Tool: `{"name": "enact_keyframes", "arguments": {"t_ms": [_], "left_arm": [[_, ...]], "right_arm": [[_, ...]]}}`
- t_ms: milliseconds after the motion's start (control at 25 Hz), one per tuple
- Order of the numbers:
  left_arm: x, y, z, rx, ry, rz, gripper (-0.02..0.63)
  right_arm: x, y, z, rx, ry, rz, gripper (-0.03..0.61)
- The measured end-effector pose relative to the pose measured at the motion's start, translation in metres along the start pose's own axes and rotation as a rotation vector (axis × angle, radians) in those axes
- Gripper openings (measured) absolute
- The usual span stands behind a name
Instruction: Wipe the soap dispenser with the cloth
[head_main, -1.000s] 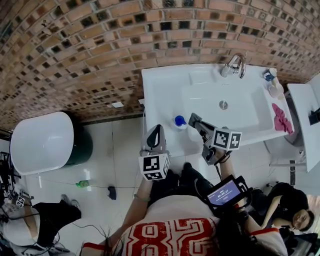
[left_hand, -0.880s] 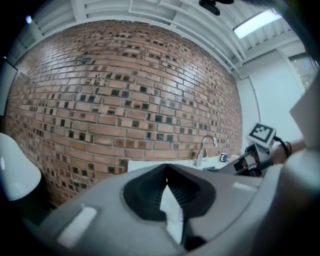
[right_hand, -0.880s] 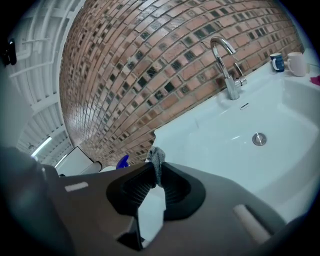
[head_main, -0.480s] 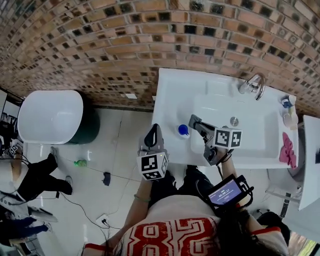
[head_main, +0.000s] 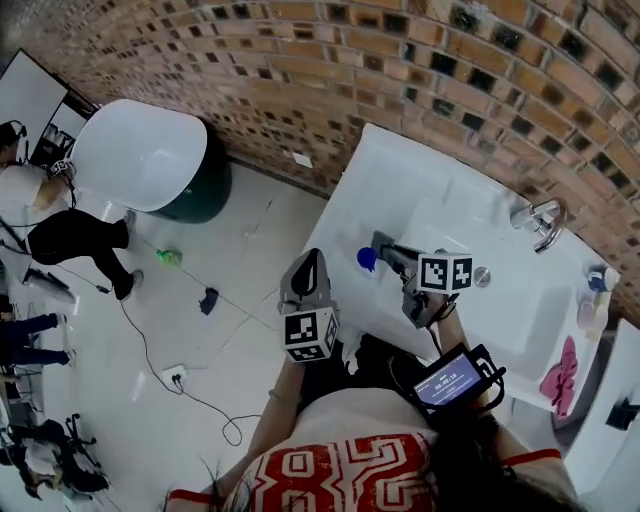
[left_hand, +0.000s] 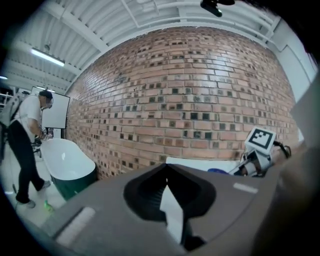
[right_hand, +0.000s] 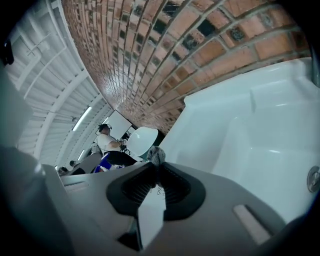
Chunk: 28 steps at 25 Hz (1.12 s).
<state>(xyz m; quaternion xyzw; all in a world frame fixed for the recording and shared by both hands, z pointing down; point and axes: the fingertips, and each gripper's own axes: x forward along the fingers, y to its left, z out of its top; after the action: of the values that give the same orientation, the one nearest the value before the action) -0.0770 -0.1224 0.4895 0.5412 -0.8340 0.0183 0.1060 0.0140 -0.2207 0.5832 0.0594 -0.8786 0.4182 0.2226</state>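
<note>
The soap dispenser's blue cap (head_main: 366, 258) shows at the white sink counter's (head_main: 400, 180) near left edge; its body is mostly hidden under my right gripper. My right gripper (head_main: 383, 244) reaches over the counter, its tips just beside the cap, jaws shut with nothing seen between them. The cap shows again low in the left gripper view (left_hand: 217, 171). My left gripper (head_main: 311, 257) hovers off the counter's left side, over the floor, and is shut and empty. The pink cloth (head_main: 557, 375) lies crumpled on the sink's far right rim, away from both grippers.
A chrome faucet (head_main: 540, 222) stands at the basin's back, the drain (head_main: 482, 275) in the bowl. Small bottles (head_main: 595, 285) sit on the right rim. A brick wall runs behind. A white tub (head_main: 145, 160), floor cables and people are at the left.
The head camera has swung left, so the sink slid right and tilted in view while the tub and floor came in. Both grippers keep about the same places beside the dispenser.
</note>
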Motion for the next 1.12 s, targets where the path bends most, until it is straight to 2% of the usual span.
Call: {"name": "enact_keyframes", "arguments": {"t_ms": [240, 400, 520, 800, 960, 1120], "left_arm": [[-0.008, 0.0, 0.003, -0.004, -0.016, 0.063, 0.005], [-0.009, -0.003, 0.004, -0.007, -0.016, 0.072, 0.004], [-0.008, -0.006, 0.001, -0.004, -0.008, 0.071, 0.003], [-0.001, -0.017, -0.001, -0.009, 0.001, 0.052, 0.003], [0.003, -0.025, -0.004, -0.011, 0.01, 0.038, 0.003], [0.005, -0.03, -0.008, -0.008, 0.019, 0.025, 0.004]], "right_arm": [[0.017, -0.027, -0.026, 0.008, 0.096, -0.04, 0.049], [0.024, -0.045, -0.048, -0.002, 0.163, -0.08, 0.049], [0.022, -0.044, -0.05, 0.004, 0.166, -0.081, 0.049], [-0.011, -0.009, -0.013, -0.038, 0.075, 0.03, 0.049], [-0.027, 0.007, -0.007, -0.078, 0.093, 0.084, 0.049], [-0.029, 0.018, -0.014, -0.129, 0.138, 0.1, 0.049]]}}
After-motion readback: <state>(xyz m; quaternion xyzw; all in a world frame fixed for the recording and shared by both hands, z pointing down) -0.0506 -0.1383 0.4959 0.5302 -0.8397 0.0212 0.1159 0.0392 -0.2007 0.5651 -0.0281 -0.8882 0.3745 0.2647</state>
